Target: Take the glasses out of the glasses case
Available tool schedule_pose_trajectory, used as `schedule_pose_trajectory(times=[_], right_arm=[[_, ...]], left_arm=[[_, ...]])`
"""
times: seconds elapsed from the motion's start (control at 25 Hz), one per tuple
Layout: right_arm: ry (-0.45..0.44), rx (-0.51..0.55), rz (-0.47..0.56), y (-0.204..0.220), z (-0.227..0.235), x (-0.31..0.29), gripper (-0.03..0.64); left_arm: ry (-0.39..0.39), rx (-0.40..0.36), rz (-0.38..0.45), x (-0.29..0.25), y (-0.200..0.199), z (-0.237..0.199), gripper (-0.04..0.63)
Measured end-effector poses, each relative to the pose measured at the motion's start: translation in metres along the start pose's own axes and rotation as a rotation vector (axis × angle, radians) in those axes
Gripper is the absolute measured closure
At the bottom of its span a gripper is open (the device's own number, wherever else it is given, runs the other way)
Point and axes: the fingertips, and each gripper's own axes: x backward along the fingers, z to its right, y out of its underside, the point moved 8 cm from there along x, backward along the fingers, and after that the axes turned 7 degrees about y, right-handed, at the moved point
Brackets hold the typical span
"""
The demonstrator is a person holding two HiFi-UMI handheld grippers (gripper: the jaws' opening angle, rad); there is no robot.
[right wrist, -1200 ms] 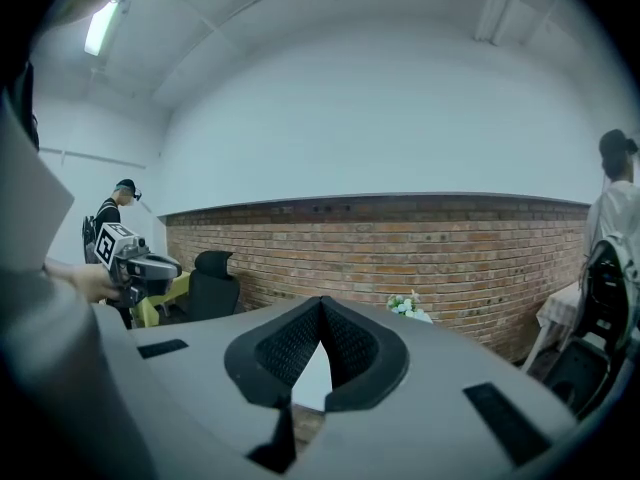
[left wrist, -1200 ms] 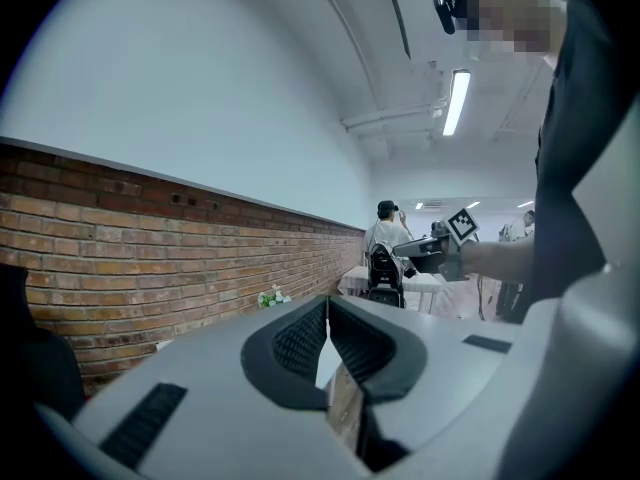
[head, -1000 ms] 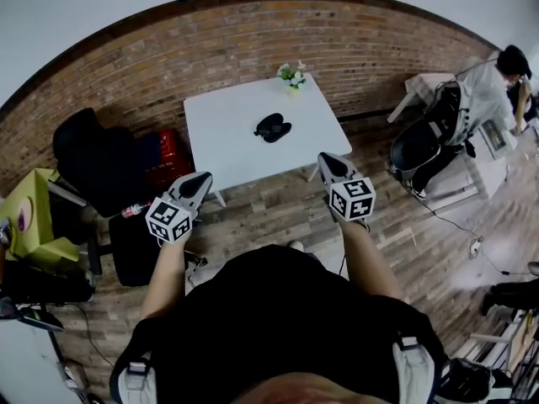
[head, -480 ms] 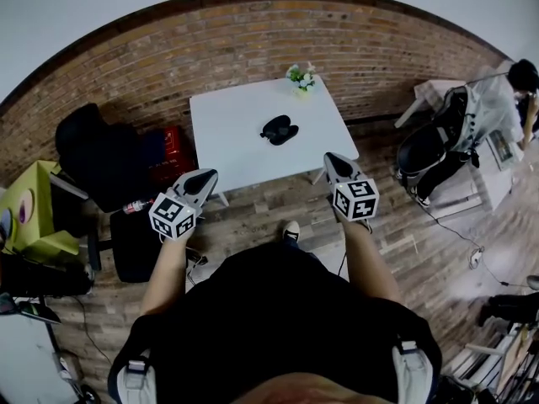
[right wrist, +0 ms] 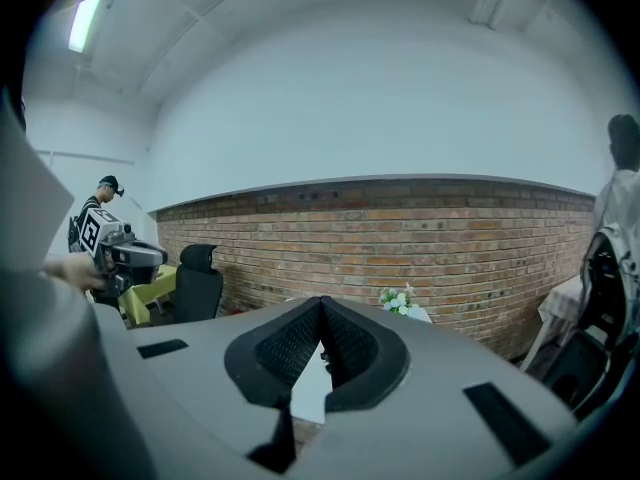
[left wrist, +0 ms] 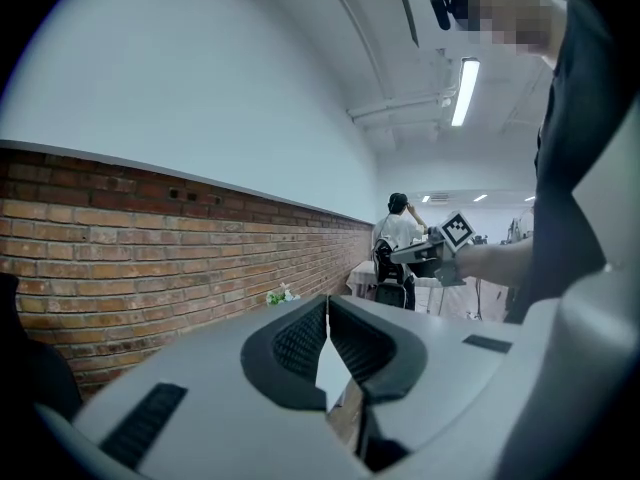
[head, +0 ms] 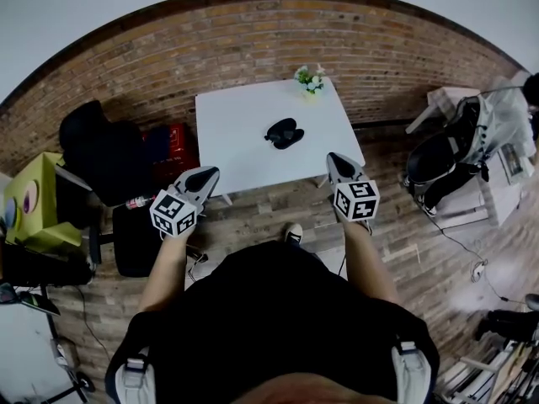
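A dark glasses case lies closed near the middle of a white square table in the head view. No glasses show. My left gripper hovers off the table's near left corner, jaws shut and empty. My right gripper hangs at the table's near right edge, also shut and empty. In the left gripper view the left gripper points past the table, with tips touching. The right gripper in its own view is closed over a sliver of the table.
A small pot of flowers stands at the table's far right corner. A brick wall runs behind. A black chair and red crate sit left of the table; another chair and a person's desk stand at the right.
The table and case have shifted slightly right and nearer in the head view as I step forward. Both grippers keep their pose and stay shut.
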Motion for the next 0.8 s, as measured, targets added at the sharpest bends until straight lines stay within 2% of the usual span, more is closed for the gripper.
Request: schedule_pose_trajectory(times=[0.36, 0.8], right_arm=[[-0.033, -0.014, -0.011, 0.001, 0.034, -0.029, 0.601], [-0.067, 0.007, -0.051, -0.001, 0.065, -0.071, 0.603]], left_arm=[[0.005, 0.000, -0.046, -0.039, -0.006, -0.007, 0.580], [-0.014, 0.031, -0.064, -0.074, -0.002, -0.030, 0.580]])
